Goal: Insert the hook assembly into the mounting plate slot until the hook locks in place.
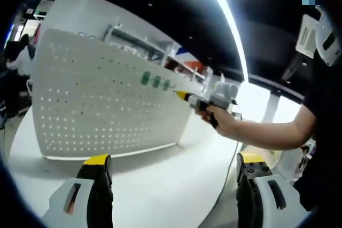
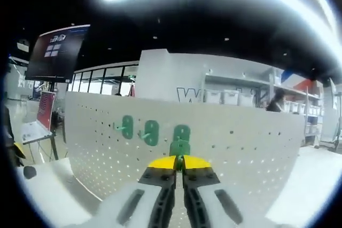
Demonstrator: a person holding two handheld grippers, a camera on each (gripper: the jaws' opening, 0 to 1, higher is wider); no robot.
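Right tool (image 2: 179,163) presses green hook (image 2: 180,143) against pegboard (image 2: 251,142).

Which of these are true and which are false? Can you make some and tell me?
1. Green hooks hang on the white pegboard. True.
2. The right gripper is wide open. False: its jaws are shut on a green hook at the board.
3. The left gripper holds a hook. False: its jaws are open with nothing between them.
4. A hand holds the right gripper up to the pegboard. True.
5. The pegboard lies flat on the table. False: it stands upright.
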